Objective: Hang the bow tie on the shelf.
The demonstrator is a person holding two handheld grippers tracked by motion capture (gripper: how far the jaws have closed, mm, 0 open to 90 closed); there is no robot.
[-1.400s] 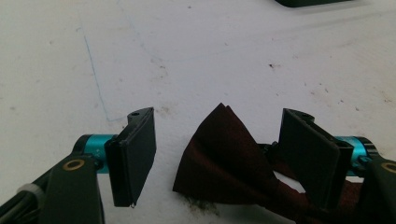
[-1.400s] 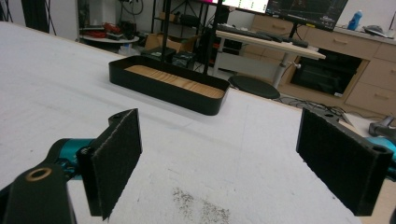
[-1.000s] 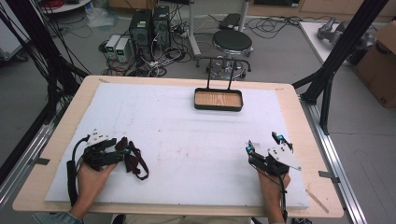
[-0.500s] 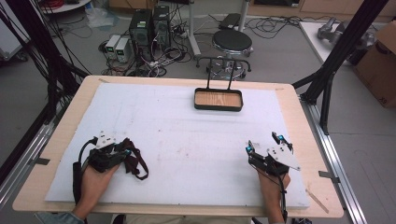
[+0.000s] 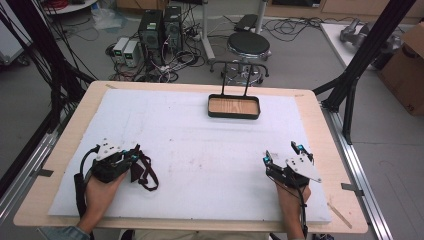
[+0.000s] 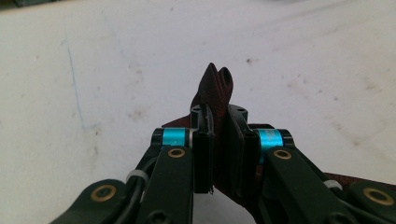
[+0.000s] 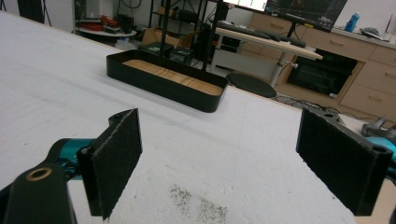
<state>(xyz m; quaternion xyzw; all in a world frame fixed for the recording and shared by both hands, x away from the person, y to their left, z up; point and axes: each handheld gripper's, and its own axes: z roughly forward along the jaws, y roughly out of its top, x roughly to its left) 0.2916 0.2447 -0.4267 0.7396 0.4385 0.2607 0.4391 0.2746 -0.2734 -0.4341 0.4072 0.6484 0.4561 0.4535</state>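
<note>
L gripper (image 5: 131, 161) jaws just closed on dark red strap (image 5: 145, 172); R gripper (image 5: 283, 156) open, idle; tray (image 5: 234, 115) at 12 o'clock empty, nothing moved yet

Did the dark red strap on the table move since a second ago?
Yes. The dark red strap has bunched up and shifted a little toward the tray, as the left tool has just closed on it.
</note>
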